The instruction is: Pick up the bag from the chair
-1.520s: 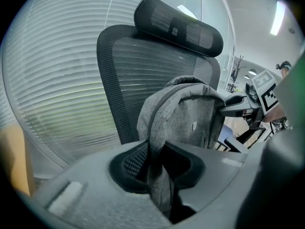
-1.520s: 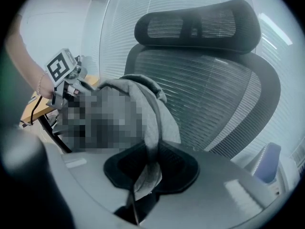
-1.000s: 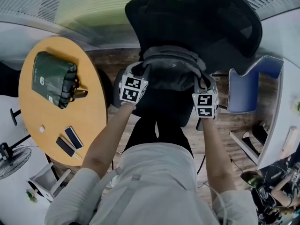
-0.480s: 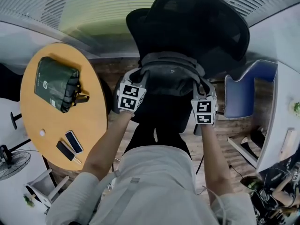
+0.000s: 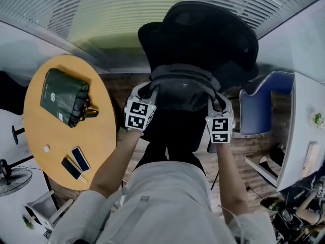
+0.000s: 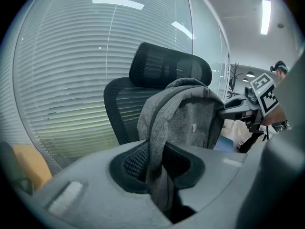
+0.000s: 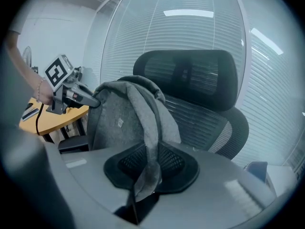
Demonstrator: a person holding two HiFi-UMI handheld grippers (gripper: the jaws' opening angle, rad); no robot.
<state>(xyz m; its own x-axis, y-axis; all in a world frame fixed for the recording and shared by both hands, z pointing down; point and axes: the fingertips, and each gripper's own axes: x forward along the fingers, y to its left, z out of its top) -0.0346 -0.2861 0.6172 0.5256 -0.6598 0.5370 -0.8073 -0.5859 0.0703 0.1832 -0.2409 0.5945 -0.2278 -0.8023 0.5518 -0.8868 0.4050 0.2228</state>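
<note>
Table with green pouch left, black chair behind. Soft grey bag, seemingly off the seat; left gripper and right gripper each clamp a strap.

Room, seen from above. Left of the left gripper's fingers: round wooden table bearing a green pouch and two phones. Beyond the fingers: glass wall with horizontal blinds. Right of the right gripper's fingers: blue chair, white desk (plank floor beneath). Overhead: ceiling light strip.
</note>
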